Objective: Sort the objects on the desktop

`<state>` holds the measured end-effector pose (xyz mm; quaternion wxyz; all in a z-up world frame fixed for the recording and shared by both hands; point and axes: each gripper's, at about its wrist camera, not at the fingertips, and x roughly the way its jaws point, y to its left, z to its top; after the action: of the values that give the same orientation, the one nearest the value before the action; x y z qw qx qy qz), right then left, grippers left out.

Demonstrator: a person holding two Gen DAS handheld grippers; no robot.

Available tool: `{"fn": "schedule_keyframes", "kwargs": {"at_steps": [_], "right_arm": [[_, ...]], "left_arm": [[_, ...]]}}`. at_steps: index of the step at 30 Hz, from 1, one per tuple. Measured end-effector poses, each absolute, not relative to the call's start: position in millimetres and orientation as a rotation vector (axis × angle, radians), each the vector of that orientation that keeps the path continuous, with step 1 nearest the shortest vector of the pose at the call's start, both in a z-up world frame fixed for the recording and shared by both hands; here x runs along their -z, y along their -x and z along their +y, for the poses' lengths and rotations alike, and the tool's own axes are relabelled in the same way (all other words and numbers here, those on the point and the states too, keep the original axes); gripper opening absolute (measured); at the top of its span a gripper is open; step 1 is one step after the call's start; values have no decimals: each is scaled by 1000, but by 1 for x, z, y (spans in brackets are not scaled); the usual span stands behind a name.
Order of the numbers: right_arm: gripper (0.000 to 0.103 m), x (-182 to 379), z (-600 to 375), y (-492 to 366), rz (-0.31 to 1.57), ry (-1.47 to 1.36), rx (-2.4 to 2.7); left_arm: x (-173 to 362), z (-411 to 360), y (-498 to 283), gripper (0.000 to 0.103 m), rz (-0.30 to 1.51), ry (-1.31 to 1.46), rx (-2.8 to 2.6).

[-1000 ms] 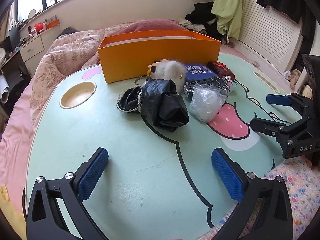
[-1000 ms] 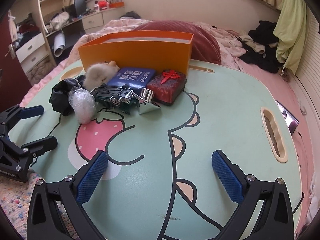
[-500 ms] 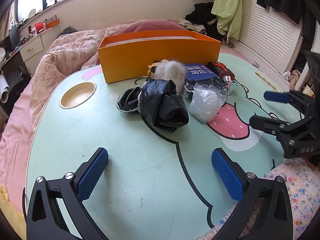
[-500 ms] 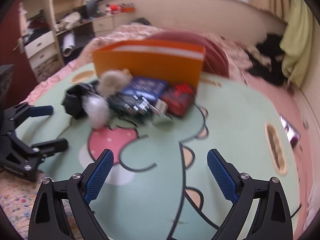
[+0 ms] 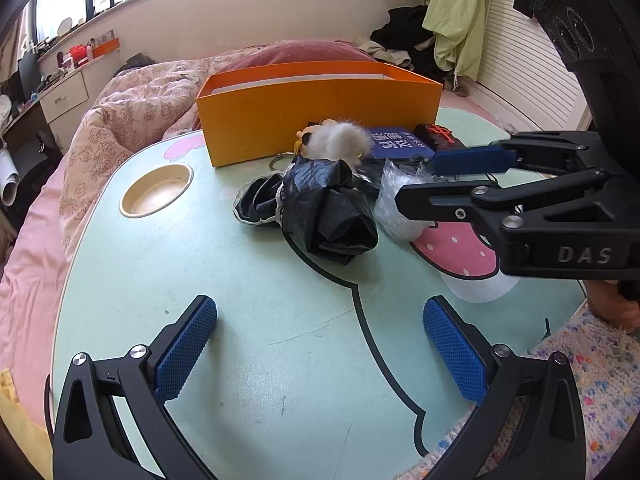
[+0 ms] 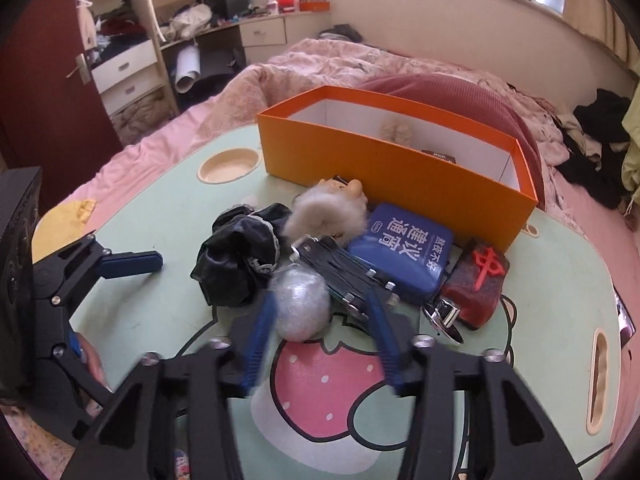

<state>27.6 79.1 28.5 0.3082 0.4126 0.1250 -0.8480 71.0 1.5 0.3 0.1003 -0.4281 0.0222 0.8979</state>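
A pile lies in front of the orange box [image 6: 400,176]: black cloth [image 6: 236,264], a fluffy toy [image 6: 328,212], a blue case [image 6: 404,252], a red block [image 6: 476,280], a dark metal tool [image 6: 340,268] and a clear plastic ball [image 6: 300,304]. My right gripper [image 6: 320,332] has its jaws closing, blurred, with the plastic ball between the fingertips. The left pad is at the ball and the right pad stands apart from it. My left gripper [image 5: 320,344] stays open above bare table, short of the black cloth [image 5: 328,208].
The mint table [image 5: 240,320] has a round cup recess [image 5: 156,190] at the left and a slot [image 6: 598,376] at the right. A silver clip [image 6: 446,314] lies by the red block. The box holds a fluffy item [image 6: 396,130]. Bedding surrounds the table.
My right gripper moved forward to the pile and its jaws narrowed from wide open around the plastic ball. The left gripper has not moved.
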Motion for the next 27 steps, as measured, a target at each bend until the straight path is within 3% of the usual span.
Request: {"fn": "schedule_keyframes", "kwargs": {"at_steps": [1,2,13,15,16,17,22,27], "right_arm": [[19,-28,81,-28,317,-1095,2225],[16,-26,84,-30,294,-1100,2205],[18,-23,182,-69,83,-1082,2367],[39,-19,194,-73,39,-1068,2397],[83,-15,196,-73,59,-1074,2437],[103,-8,195,-72,108,-1083,2497],[102,-1,183,-70,233,-1086,2524],[102,0,185,-65,224,-1110,2517]], "left_arm": [[0,2,-71,103,65,1265,-2654],[0,2,-71,103,65,1265,-2654],[0,2,-71,103,65,1266,-2654],[0,2,-71,103,65,1266,-2655],[0,1,-71,103,65,1266,-2654],[0,1,-71,103,65,1266,-2654],[-1,3,-70,103,74,1262,-2654],[-1,2,-71,103,71,1260,-2652]]}}
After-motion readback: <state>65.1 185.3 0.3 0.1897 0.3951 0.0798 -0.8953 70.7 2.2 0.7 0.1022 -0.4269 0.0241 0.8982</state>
